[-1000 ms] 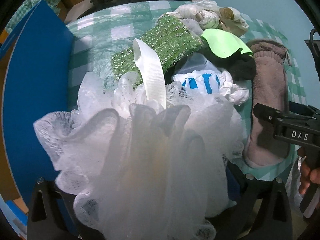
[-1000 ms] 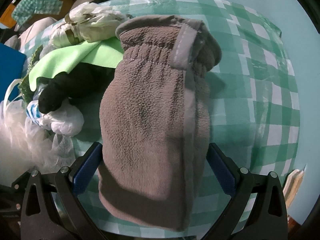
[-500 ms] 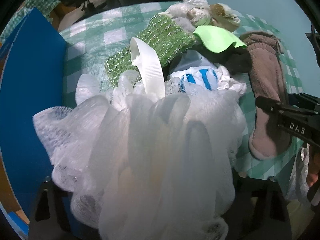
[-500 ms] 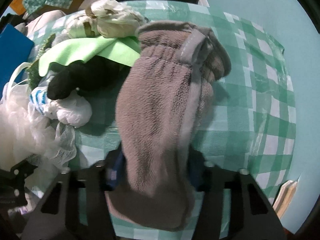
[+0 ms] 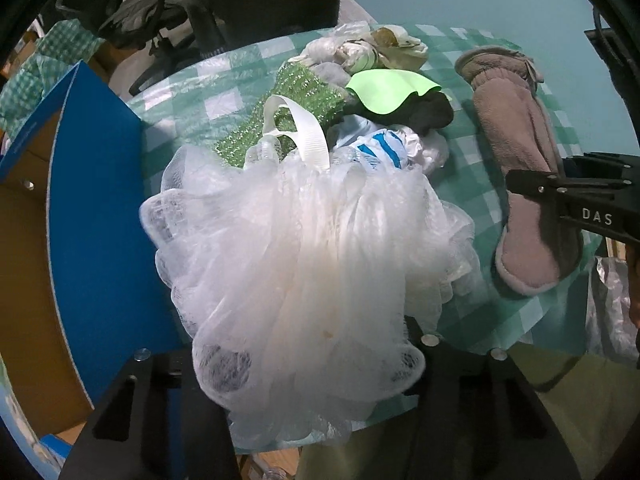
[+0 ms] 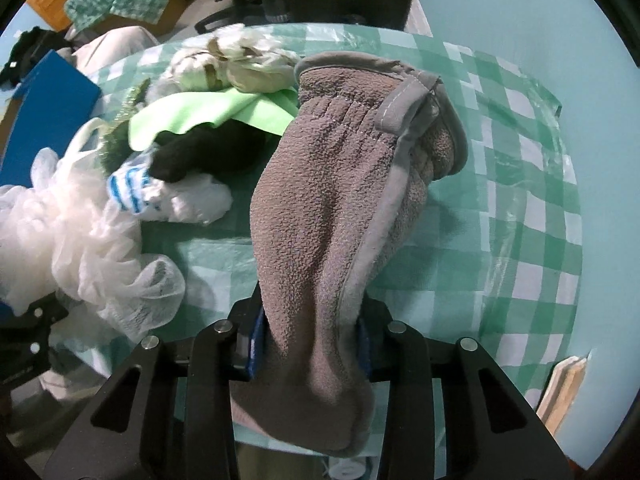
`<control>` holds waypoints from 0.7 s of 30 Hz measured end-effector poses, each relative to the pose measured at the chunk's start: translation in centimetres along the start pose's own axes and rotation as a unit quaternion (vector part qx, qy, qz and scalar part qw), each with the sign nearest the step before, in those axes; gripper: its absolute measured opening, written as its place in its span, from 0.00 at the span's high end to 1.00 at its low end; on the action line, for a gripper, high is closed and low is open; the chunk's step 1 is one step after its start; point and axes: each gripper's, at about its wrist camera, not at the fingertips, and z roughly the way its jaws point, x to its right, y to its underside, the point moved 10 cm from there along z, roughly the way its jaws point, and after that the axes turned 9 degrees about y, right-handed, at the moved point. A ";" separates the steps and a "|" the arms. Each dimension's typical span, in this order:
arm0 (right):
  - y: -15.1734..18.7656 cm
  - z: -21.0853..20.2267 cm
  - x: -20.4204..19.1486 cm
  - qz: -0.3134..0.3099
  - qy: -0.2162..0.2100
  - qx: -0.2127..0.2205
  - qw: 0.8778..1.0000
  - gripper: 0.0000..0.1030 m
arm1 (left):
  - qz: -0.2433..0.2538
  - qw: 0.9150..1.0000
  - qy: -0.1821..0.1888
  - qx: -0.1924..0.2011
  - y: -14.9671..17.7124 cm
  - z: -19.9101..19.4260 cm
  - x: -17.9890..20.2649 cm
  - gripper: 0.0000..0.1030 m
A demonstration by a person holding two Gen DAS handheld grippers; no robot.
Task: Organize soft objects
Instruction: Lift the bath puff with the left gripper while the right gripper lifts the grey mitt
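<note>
Right hand-held gripper (image 6: 308,344) clamped on grey mitten (image 6: 340,208); left hand-held gripper (image 5: 296,364) clamped on loofah (image 5: 304,264); lift both clear before moving to blue box (image 5: 92,208).

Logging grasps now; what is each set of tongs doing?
Left tongs: closed on the white bath pouf.
Right tongs: closed on the grey fleece mitten.

A fluffy white mesh bath sponge (image 5: 304,280) with a white ribbon loop (image 5: 300,132) sits near the table's front edge. Beside it, a long grey fleece mitten (image 6: 336,216) lies lengthwise, cuff toward the far edge, its fingertip end pinched.
</note>
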 end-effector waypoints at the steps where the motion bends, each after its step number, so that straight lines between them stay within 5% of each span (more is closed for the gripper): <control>1: -0.1 -1.0 0.5 -0.002 0.000 0.000 1.000 0.66 | 0.000 1.000 0.002 0.001 0.2 -0.4 -0.1 0.51; 21: -2.2 -6.2 -0.4 -0.049 -0.009 0.039 0.998 0.66 | 0.011 0.998 0.000 0.055 -0.5 -7.0 -1.1 0.59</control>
